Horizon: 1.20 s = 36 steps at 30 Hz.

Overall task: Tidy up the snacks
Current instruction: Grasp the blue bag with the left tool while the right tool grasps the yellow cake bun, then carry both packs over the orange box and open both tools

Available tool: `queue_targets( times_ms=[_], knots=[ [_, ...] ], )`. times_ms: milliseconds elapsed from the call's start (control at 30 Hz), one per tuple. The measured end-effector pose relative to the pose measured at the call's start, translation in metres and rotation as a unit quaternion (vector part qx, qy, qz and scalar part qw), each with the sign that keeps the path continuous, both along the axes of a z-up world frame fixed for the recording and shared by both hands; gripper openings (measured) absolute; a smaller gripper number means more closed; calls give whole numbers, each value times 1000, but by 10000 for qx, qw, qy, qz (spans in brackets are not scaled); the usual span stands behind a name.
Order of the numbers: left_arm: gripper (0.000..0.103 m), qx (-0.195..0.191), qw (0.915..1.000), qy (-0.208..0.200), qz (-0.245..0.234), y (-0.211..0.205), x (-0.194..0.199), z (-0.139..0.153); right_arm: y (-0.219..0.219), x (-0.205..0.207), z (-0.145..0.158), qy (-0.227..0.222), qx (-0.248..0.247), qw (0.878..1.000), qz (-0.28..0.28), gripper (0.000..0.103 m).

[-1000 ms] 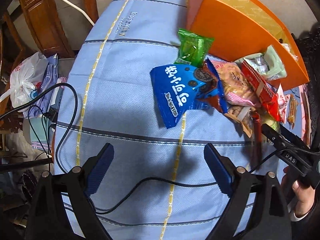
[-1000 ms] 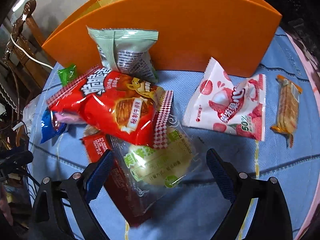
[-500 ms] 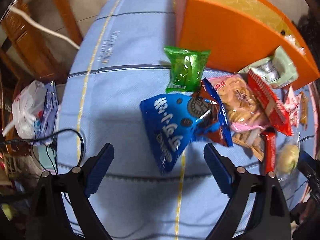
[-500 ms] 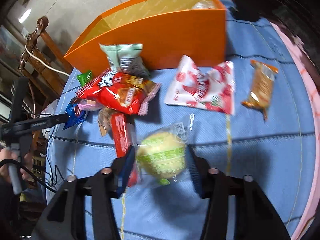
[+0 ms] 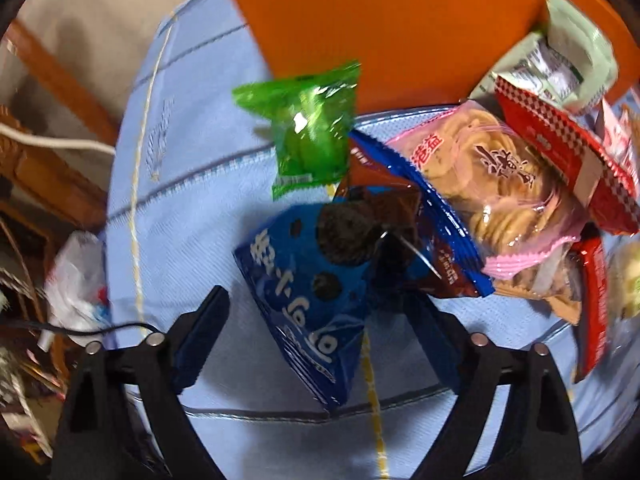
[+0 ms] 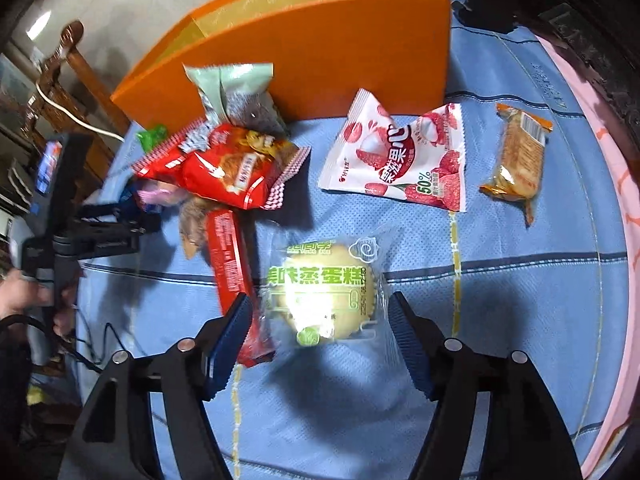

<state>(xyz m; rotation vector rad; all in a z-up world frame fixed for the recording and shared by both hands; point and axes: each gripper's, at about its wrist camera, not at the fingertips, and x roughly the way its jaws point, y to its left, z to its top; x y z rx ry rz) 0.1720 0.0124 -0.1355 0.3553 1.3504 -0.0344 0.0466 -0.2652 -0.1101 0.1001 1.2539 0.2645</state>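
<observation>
In the left wrist view my left gripper point(image 5: 316, 312) is open, its fingers either side of the blue cookie bag point(image 5: 308, 292) on the blue cloth. A green packet point(image 5: 308, 132) and a pink biscuit bag point(image 5: 492, 184) lie beyond it, before the orange box point(image 5: 400, 32). In the right wrist view my right gripper point(image 6: 320, 320) is shut on the clear-wrapped steamed cake point(image 6: 324, 296) and holds it above the cloth. The orange box point(image 6: 320, 48) stands at the back.
A red chip bag point(image 6: 224, 168), a red bar point(image 6: 232, 256), a pale green packet point(image 6: 236, 92), a strawberry pouch point(image 6: 400, 156) and an orange biscuit pack point(image 6: 516, 156) lie on the cloth. The left gripper's body point(image 6: 80, 216) is at the far left. Wooden furniture stands beyond the table.
My left gripper moved in until its fingers flank the blue cookie bag. My right gripper closed on the steamed cake and lifted it back from the pile.
</observation>
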Motion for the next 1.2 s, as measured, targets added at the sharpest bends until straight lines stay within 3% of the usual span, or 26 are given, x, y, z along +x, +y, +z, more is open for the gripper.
queue_targets(
  times_ms=[33, 200, 300, 400, 500, 533, 900, 1200],
  knots=[
    [92, 59, 10000, -12, -47, -2, 1, 0, 2, 3, -5, 30, -95, 9999, -19, 78],
    [94, -21, 10000, -14, -96, -8, 11, -2, 17, 18, -26, 144, -364, 9992, -29, 88],
    [92, -289, 9996, 31, 5, -1, 20, -2, 22, 22, -33, 144, -387, 9991, 70, 88],
    [68, -616, 9981, -6, 81, 7, 16, 1, 28, 21, -28, 86, -297, 9990, 338, 59],
    [45, -792, 9967, -149, 125, 10, 6, 15, 22, 17, -18, 72, -198, 9994, 284, 56],
    [42, -957, 9952, -160, 162, 11, 2, 20, 20, 16, -13, 54, -108, 9996, 244, 56],
    [41, -2158, 9735, -616, 448, 37, -47, 96, -22, 9, 52, -452, 601, 9972, -54, 56],
    [41, -2512, 9581, -1373, 109, 13, -13, 182, -23, 44, 125, -1434, 990, 9847, -98, 57]
  ],
)
